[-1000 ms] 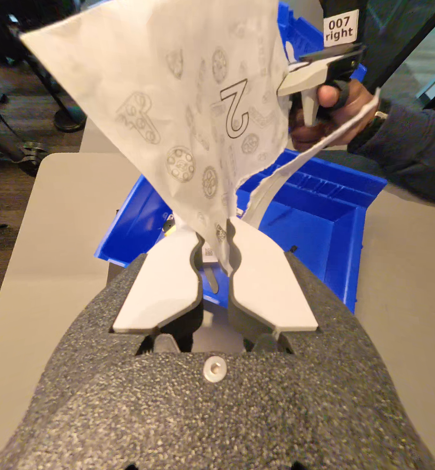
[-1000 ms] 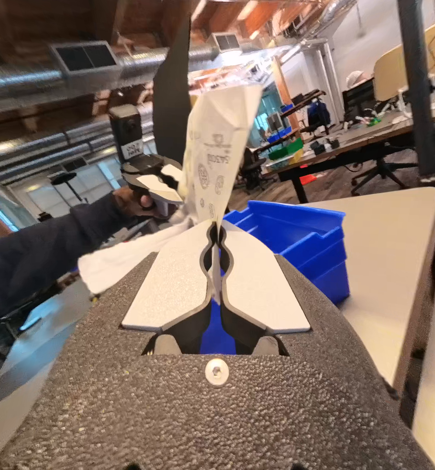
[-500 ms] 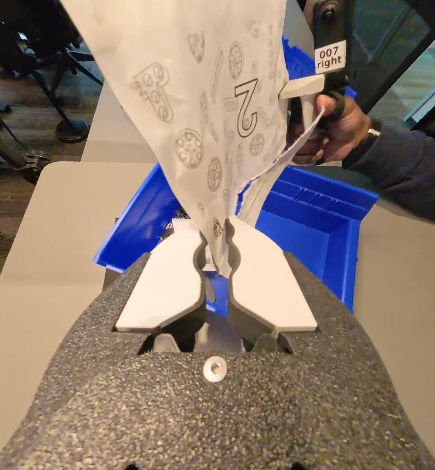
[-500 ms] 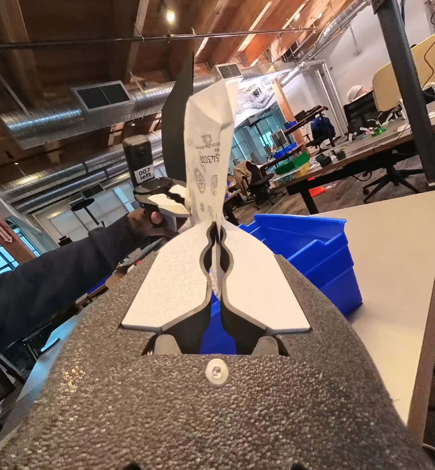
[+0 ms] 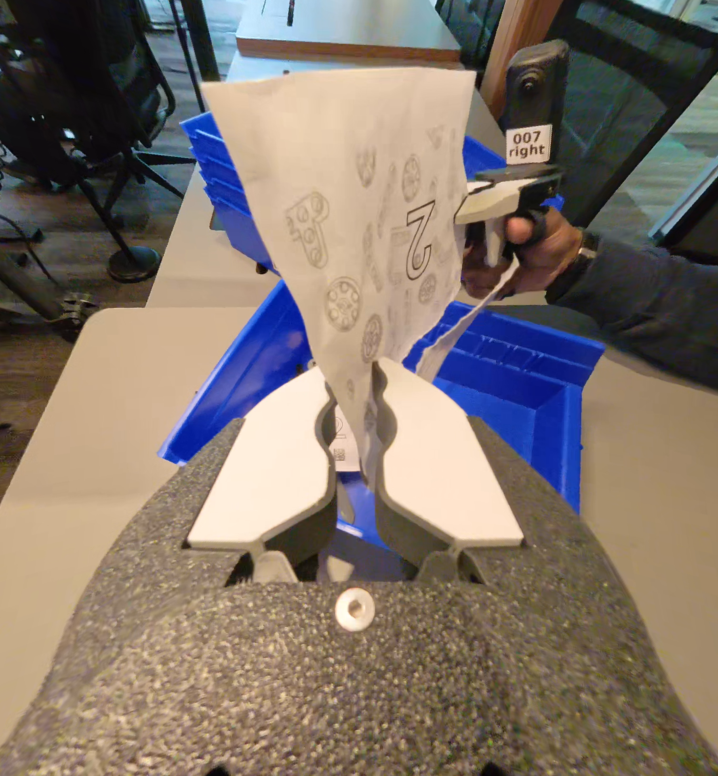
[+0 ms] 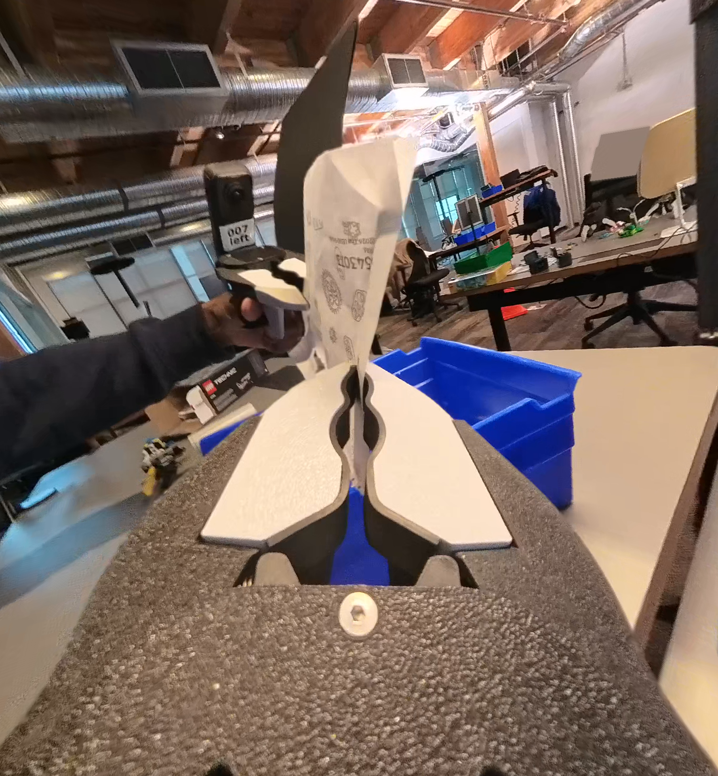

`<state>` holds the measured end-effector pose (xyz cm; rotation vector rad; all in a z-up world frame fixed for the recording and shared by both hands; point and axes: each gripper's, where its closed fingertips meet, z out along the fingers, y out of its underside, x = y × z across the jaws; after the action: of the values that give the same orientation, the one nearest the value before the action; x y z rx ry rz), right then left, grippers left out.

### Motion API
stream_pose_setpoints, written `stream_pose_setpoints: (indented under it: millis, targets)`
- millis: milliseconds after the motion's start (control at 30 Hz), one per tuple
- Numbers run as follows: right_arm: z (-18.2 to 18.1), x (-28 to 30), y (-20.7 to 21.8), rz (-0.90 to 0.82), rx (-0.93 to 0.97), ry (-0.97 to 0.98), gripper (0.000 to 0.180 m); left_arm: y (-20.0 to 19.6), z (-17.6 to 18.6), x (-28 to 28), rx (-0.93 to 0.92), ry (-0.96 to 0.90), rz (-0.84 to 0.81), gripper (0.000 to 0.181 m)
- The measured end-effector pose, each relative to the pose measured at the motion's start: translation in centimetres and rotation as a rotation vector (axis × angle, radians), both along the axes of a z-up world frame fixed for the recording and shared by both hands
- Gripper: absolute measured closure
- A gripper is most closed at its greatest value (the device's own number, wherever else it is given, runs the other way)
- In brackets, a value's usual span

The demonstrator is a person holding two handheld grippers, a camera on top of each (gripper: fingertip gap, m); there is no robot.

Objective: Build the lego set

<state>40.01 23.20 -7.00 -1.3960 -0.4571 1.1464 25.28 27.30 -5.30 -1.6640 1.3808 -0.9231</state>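
Currently, as I read my two wrist feeds:

Left gripper (image 5: 355, 378): my jaws are pinched nearly together on the lower corner of the white paper bag (image 5: 348, 201), with only the paper's thickness between the tips. In the right wrist view I see this same gripper (image 6: 294, 277) farther off, clamped on the bag's edge at about mid height.

Right gripper (image 6: 357, 373): my jaws are pressed closed on another edge of the paper bag (image 6: 348, 260), which stands up from the tips. From the left wrist view this gripper (image 5: 462, 210) meets the bag's right edge, gripped by a hand (image 5: 529, 252) in a dark sleeve.

Paper bag: it hangs in the air between my two grippers, above the blue bin (image 5: 516, 386). It is printed with grey drawings of parts and a large numeral. A torn strip (image 5: 453, 331) trails down from its right side toward the bin.

Blue bin: it sits on the grey table (image 5: 97, 399), directly under the bag. A second blue bin (image 5: 222, 189) stands behind it.

Bin contents: I can see a small white slip (image 5: 342, 449) through the gap behind my left fingers, but I cannot tell what else lies inside.

Table, left side in the right wrist view: a dark box (image 6: 231, 386) and a small blurred heap of parts (image 6: 157, 462), possibly lego pieces.
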Motion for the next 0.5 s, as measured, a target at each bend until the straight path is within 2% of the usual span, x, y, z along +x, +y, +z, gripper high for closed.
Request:
stream_pose_setpoints:
  millis: [133, 267, 500]
  targets:
    - [0.1, 0.4, -0.3, -0.029, 0.077, -0.049, 0.180, -0.6, -0.2, -0.1, 0.224, 0.047, -0.043, 0.178]
    - [0.3, 0.7, -0.6, -0.080, 0.163, -0.109, 0.179, -2.1, 0.0, 0.0, 0.535, 0.051, -0.104, 0.180]
    - [0.0, 0.2, -0.6, -0.081, 0.176, -0.139, 0.178, -2.6, -0.4, -0.7, 0.573, 0.058, -0.096, 0.180]
